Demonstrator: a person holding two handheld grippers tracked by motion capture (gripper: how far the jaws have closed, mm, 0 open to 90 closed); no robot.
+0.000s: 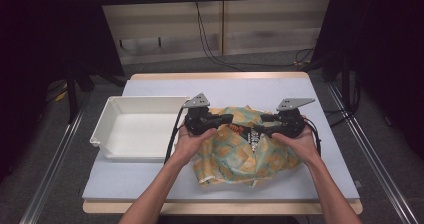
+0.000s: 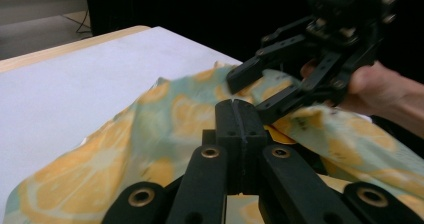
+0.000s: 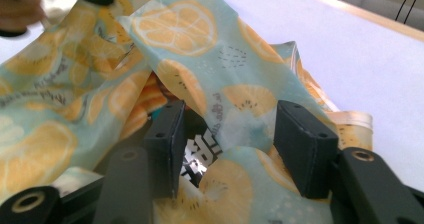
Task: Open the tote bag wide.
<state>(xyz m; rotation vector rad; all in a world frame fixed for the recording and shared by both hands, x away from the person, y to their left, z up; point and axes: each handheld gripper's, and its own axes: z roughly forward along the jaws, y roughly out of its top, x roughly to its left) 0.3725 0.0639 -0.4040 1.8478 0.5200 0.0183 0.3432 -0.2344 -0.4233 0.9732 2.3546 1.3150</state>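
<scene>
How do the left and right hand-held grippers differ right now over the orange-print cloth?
The left hand-held gripper has its jaws pressed together; the right hand-held gripper has its jaws apart, with a fold of the orange-print cloth between them. The left one sits at the cloth's tray-side edge, near the white tray; the right one sits on the cloth's far side from the tray. Both point inward toward each other, over the cloth.

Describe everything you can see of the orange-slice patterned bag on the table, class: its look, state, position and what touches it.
The bag is pale teal with printed orange slices and small dark lettering, and looks like thin, glossy fabric or film. It lies crumpled and partly lifted on the grey table mat, right of the white tray. Something dark with white print shows inside its opening. The left claw is shut at its near edge; whether it pinches the material cannot be told. The right claw stands open with a fold between its jaws.
</scene>
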